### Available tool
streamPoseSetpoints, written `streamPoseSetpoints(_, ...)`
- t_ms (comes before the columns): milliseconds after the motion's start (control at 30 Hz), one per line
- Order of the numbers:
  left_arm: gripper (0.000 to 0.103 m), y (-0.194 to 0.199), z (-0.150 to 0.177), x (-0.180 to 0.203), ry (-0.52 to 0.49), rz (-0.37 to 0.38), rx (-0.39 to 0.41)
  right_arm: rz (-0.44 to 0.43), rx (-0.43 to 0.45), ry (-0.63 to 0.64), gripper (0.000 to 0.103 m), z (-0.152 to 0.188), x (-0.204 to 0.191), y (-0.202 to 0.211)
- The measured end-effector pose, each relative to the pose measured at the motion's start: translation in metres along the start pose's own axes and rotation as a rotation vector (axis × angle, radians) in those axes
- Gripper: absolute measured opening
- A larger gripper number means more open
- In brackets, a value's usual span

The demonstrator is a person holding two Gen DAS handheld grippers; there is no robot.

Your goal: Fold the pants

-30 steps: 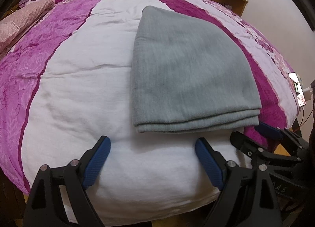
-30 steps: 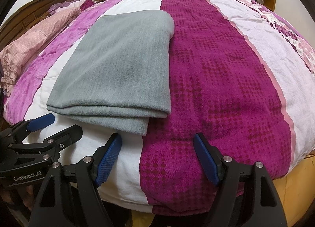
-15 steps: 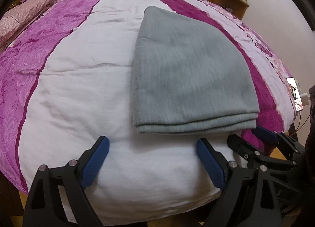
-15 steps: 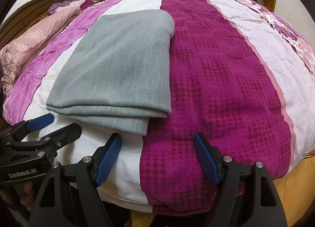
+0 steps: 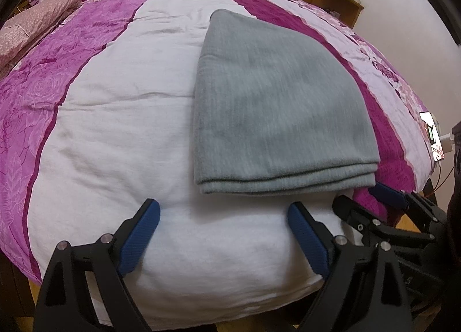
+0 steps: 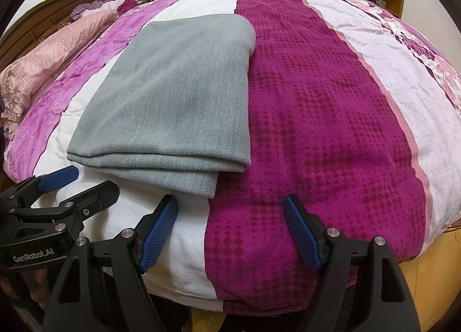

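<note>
Grey pants (image 5: 276,113) lie folded near the bed's (image 5: 121,118) front edge. Left gripper (image 5: 223,234) and right gripper (image 6: 230,228) both spread wide, holding nothing. Risk: snagging the stacked near hem undoes the layers.

Stuff I can't really make out

My right gripper (image 5: 371,201) is cut off at the edge, the pants (image 5: 276,107) look a bit smeared up close, and the phone (image 5: 432,137) screen's too tiny to read.

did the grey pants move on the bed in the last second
No. The folded grey pants keep the same spot, their right edge along the white and dark magenta stripe border of the bedspread.
</note>
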State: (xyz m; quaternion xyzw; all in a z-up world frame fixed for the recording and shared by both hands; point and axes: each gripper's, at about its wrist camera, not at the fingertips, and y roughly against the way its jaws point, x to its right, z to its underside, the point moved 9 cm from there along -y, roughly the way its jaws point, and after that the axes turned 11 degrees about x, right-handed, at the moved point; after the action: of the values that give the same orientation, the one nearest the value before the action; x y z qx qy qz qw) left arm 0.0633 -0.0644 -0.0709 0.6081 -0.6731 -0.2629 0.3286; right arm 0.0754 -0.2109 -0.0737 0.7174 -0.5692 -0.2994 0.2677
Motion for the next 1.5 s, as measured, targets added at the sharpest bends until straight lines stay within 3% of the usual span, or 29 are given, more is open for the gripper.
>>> streamPoseSetpoints(1500,0.093,0.0002,0.0023,0.0009,-0.032,-0.004,-0.017,0.007,-0.002,0.006,0.071,0.0006,0.0022,-0.0013)
